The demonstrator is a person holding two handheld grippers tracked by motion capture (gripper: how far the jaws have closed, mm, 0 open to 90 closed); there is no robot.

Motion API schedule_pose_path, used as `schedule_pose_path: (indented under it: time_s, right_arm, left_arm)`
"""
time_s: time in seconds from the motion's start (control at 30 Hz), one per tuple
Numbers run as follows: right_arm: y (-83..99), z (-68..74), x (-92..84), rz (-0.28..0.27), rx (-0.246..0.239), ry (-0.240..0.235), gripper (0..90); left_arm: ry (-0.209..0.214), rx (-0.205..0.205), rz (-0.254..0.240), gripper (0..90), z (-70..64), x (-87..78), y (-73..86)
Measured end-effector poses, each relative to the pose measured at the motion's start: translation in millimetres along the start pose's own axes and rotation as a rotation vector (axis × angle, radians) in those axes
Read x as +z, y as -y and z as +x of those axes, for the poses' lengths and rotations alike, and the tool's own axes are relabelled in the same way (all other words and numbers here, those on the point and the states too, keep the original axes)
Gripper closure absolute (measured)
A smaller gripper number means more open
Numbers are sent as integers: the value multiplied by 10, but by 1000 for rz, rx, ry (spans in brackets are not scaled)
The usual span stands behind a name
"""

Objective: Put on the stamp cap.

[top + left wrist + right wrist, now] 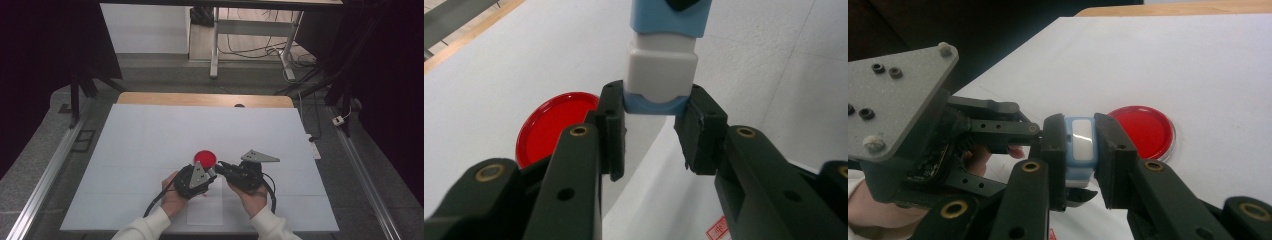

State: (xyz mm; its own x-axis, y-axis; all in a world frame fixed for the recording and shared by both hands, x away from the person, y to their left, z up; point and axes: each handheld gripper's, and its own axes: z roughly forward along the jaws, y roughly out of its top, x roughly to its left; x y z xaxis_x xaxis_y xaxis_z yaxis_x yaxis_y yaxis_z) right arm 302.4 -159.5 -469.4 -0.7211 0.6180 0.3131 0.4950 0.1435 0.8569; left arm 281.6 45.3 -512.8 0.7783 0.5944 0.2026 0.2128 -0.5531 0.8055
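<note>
- Left gripper (654,132): the left gripper view shows its jaws closed on the blue end of a small blue-and-white block (663,65); both pads press the block's sides
- Right gripper (1080,165): the right gripper view shows its jaws closed on the same block (1079,147) from a crossing direction, one pad against each blue side, the white face turned to the camera
- Block position: held in the air between the two grippers, just above the white sheet; the high view places this junction near the front middle of the bench, where the block itself is too small to make out
- Left gripper view adds: the block's layers in order, blue at the jaws, then white, then blue again at the top edge of the frame, where a black jaw tip meets it
- Right gripper view adds: the left gripper's grey three-cornered plate (895,95) and the hand (878,210) behind it
- Red round lid (205,158): flat on the sheet just beyond the grippers, apart from the block
- High view adds: both hands in white sleeves (145,227), the white sheet (200,125) over the wooden bench (205,99), and a red-printed label (202,196) on the sheet beneath the left gripper
</note>
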Motion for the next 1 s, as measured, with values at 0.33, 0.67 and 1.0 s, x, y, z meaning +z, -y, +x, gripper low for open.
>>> schedule_pose_path:
  time_s: [0.33,0.67,1.0]
  right_arm:
    - [-2,12,-9,-5,-31,-4,757]
    - [-26,-6,-61,-33,-70,5,757]
    - [-49,-56,-113,-44,-141,31,756]
  left_arm:
    - [27,-54,10,561,43,0,6]
    - [94,-132,18,351,111,-89,6]
    - [127,-166,17,301,266,-392,90]
